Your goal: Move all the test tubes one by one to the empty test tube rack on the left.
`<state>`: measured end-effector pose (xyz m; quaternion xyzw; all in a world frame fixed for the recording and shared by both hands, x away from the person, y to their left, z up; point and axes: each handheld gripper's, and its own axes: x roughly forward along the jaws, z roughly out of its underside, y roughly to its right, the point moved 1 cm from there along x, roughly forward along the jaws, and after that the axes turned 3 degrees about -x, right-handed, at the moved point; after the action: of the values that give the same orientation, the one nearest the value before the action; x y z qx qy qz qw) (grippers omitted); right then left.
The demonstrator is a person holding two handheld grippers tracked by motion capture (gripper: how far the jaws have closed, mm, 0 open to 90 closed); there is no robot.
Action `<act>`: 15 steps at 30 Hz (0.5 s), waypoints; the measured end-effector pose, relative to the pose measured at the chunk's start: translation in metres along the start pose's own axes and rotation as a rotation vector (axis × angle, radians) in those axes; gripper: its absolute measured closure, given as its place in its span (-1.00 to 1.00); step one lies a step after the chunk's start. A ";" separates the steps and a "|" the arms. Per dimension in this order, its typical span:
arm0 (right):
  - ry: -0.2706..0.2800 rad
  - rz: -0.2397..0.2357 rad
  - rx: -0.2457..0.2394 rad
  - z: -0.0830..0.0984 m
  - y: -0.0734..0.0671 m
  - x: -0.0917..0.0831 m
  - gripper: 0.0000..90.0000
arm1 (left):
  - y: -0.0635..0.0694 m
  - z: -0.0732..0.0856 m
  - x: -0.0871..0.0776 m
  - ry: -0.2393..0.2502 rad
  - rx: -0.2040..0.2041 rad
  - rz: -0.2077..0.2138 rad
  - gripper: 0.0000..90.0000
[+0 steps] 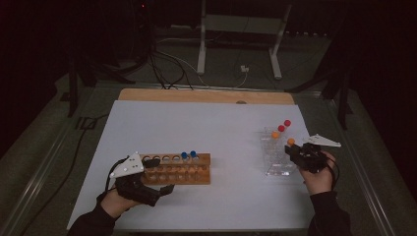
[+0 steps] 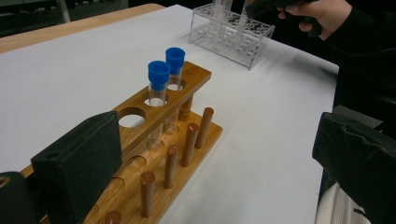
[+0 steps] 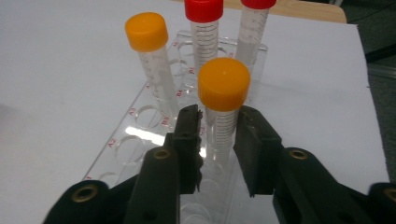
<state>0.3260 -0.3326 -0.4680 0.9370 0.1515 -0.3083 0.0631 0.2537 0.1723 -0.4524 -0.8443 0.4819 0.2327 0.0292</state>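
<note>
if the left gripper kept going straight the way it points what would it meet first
Most likely the wooden rack: the left gripper points along it, one jaw beside its top board. On that line stand the blue-capped tubes. Farther off sits the clear rack, though depth is hard to judge.

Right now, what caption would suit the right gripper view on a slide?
Black tongs close around an orange-capped tube standing in a clear rack, beside one more orange-capped and two red-capped tubes.
</note>
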 end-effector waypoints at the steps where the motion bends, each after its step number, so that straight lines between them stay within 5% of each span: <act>1: -0.001 -0.001 0.003 0.000 0.000 0.000 0.58 | 0.000 0.000 0.000 0.000 -0.001 0.003 -0.95; 15: -0.001 0.024 -0.028 -0.001 -0.001 0.000 0.66 | 0.000 0.000 0.000 -0.004 0.000 0.010 -0.95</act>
<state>0.3265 -0.3312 -0.4674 0.9377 0.1445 -0.3059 0.0798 0.2536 0.1721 -0.4526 -0.8413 0.4862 0.2346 0.0288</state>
